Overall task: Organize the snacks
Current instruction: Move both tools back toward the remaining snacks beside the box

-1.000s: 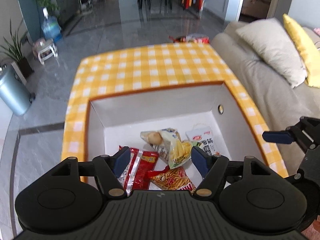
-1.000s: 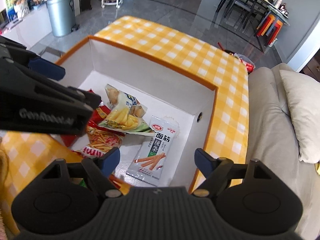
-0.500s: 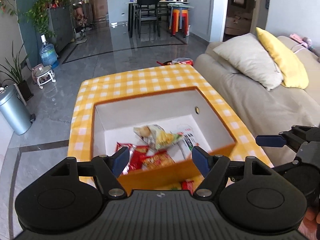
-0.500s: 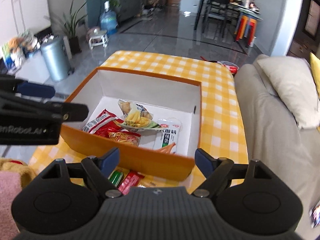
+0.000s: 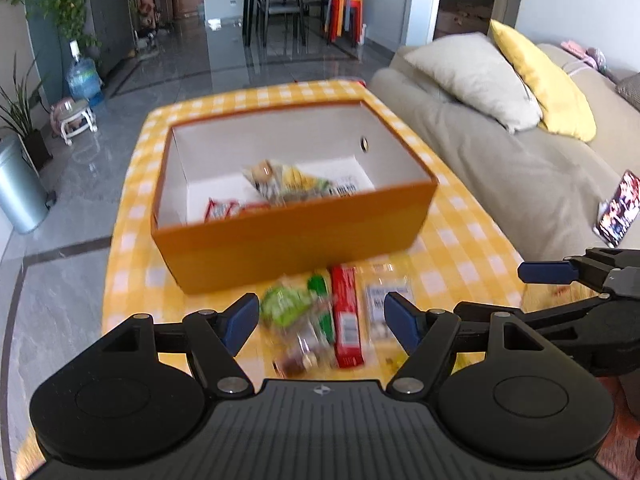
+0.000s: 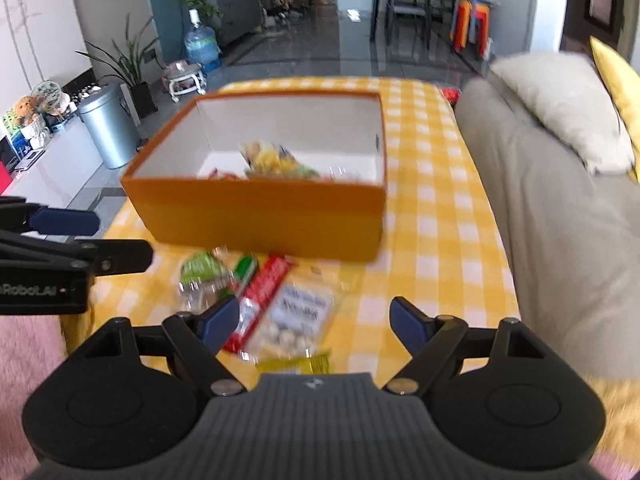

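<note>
Snack packets [image 5: 320, 320] lie loose on the yellow checked tablecloth [image 5: 460, 256] just in front of the orange box [image 5: 296, 240], which holds more packets, while the left gripper [image 5: 320, 320] and right gripper [image 6: 312, 320] hover above them, both wide open and empty.
</note>
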